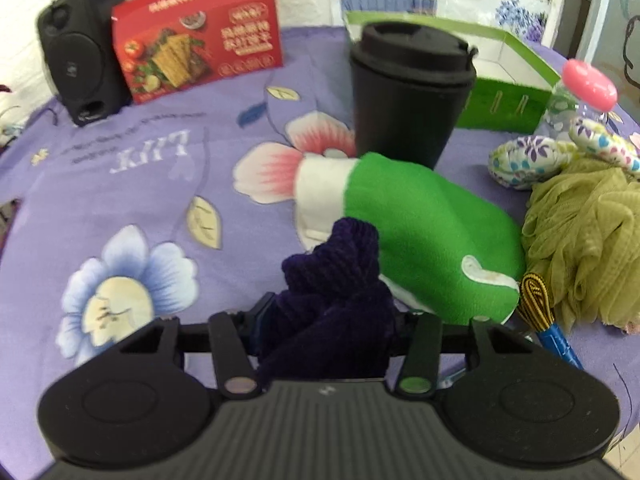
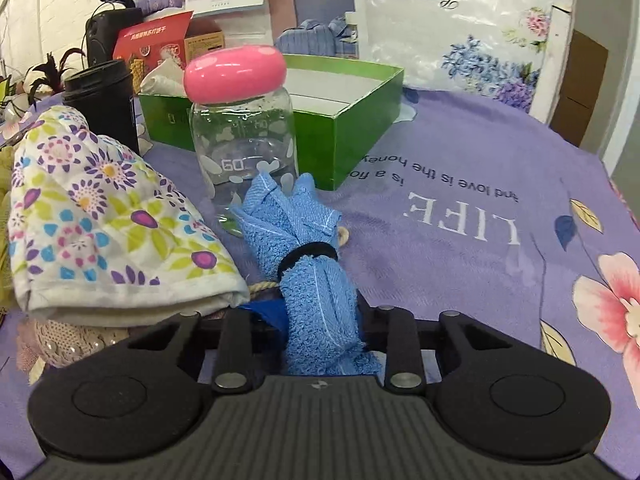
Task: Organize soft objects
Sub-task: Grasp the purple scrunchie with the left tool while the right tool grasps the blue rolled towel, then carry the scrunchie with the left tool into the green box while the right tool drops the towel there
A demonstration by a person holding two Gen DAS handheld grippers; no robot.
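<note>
My left gripper is shut on a dark purple knitted cloth and holds it just in front of a green and white mitt lying on the purple floral tablecloth. My right gripper is shut on a rolled blue towel bound with a black band, just in front of a glass jar with a pink lid. A floral quilted oven mitt lies to its left; it also shows in the left wrist view. An open green box stands behind the jar.
A black lidded cup stands behind the green mitt. An olive mesh bath sponge and a yellow-black cord lie at the right. A black speaker and a red carton stand at the back left.
</note>
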